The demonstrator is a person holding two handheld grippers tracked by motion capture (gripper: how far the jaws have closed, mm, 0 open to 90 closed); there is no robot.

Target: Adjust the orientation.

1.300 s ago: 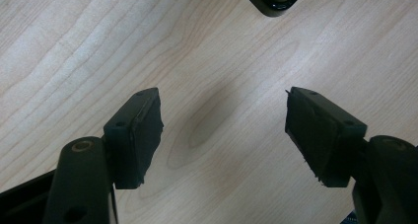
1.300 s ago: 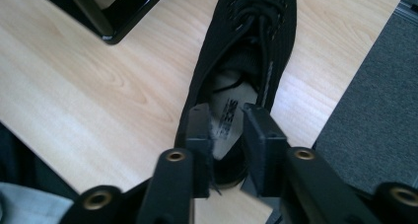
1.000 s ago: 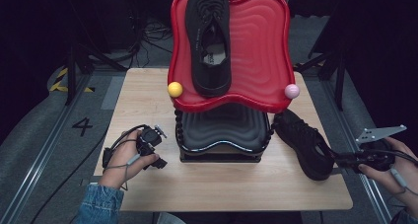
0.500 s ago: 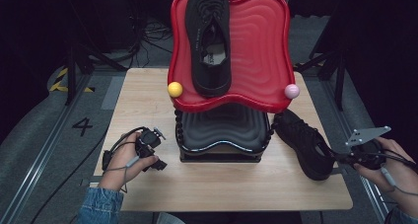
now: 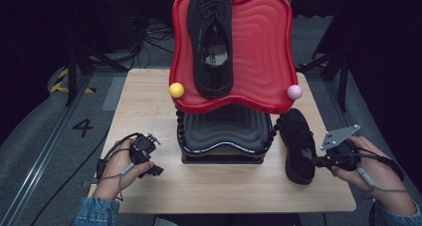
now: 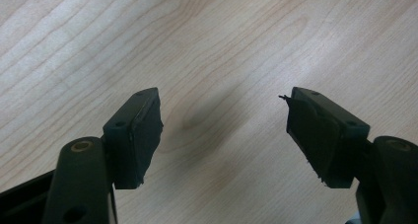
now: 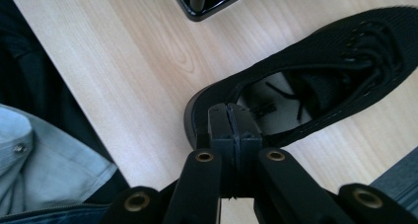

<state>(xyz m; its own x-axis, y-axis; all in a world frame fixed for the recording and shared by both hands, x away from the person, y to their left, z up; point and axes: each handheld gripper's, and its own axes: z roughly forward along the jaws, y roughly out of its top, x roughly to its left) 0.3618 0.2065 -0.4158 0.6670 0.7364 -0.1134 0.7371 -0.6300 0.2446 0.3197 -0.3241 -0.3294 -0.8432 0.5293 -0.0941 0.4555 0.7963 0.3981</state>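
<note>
A black shoe [image 5: 298, 146] lies on the wooden table [image 5: 144, 101], to the right of a black stand, its heel toward the person. My right gripper [image 5: 318, 162] comes in from the right and is shut. In the right gripper view its jaws [image 7: 231, 113] are pressed together right over the heel rim of that shoe [image 7: 320, 71]; whether fabric is caught between them I cannot tell. A second black shoe [image 5: 211, 42] rests on the tilted red tray [image 5: 259, 47]. My left gripper [image 5: 155, 154] hovers open over bare wood [image 6: 224, 130], holding nothing.
The red tray sits on a black ribbed stand [image 5: 224, 131] at the table's middle. A yellow ball [image 5: 176, 90] and a pink ball [image 5: 294, 91] mark its front corners. Cables and dark stands lie on the floor behind. The table's right edge runs close to the shoe.
My right gripper has moved left to the shoe's heel. The left hand and both shoes stay where they were.
</note>
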